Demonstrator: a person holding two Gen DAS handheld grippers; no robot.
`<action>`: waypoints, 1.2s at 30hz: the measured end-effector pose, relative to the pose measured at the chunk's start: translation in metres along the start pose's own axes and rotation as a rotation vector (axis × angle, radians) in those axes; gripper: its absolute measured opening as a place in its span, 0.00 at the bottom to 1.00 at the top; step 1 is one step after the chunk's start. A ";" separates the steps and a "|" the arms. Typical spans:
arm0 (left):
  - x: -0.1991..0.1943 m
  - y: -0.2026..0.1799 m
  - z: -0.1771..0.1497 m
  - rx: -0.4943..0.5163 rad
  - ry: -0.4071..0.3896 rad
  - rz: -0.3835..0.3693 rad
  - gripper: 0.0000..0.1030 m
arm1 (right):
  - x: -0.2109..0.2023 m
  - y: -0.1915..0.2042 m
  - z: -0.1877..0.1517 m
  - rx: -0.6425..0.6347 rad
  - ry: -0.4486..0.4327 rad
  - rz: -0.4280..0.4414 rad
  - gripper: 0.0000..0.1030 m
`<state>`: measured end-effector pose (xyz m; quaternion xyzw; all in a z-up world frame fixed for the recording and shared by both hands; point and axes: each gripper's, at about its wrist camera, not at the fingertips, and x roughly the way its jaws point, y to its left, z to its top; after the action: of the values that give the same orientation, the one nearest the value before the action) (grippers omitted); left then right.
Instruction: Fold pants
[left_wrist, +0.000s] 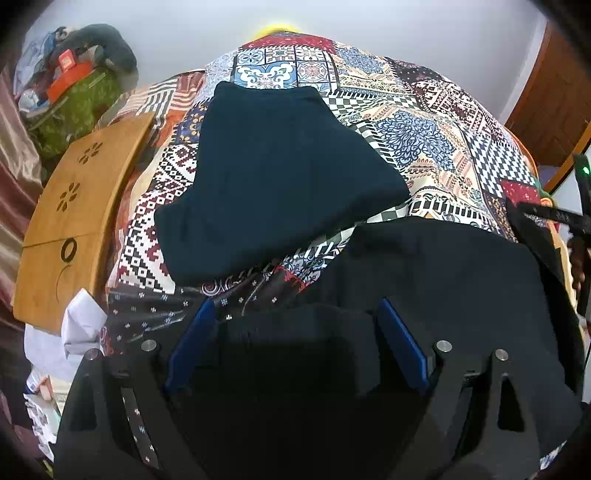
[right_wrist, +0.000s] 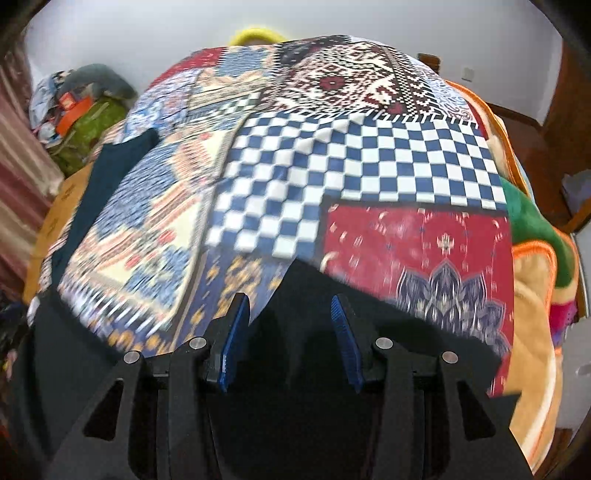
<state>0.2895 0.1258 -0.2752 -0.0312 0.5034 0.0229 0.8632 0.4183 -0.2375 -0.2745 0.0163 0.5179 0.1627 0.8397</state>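
Note:
Dark pants lie on a patchwork bedspread. In the left wrist view one part of the pants lies flat farther out, and a nearer black part spreads up to my left gripper. The left gripper's blue pads stand wide apart with black cloth lying between them. In the right wrist view my right gripper has its blue pads apart over black cloth at the bed's near edge. A strip of the pants shows at far left. The right gripper's handle shows at the left view's right edge.
A wooden lap table lies at the bed's left side. A pile of clothes and boxes sits at the far left by the wall. White paper lies near left. A green and orange blanket hangs at the bed's right side.

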 end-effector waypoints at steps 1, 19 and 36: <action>0.002 -0.001 0.000 0.003 0.001 0.001 0.87 | 0.005 0.000 0.003 0.002 0.005 -0.005 0.41; -0.030 -0.026 0.010 0.040 -0.003 -0.010 0.87 | -0.082 -0.045 -0.010 0.059 -0.152 0.015 0.10; -0.021 -0.166 -0.031 0.305 0.117 -0.053 0.95 | -0.192 -0.107 -0.094 0.083 -0.312 -0.054 0.12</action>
<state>0.2642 -0.0425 -0.2671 0.0856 0.5494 -0.0786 0.8275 0.2848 -0.4077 -0.1725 0.0620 0.3877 0.1141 0.9126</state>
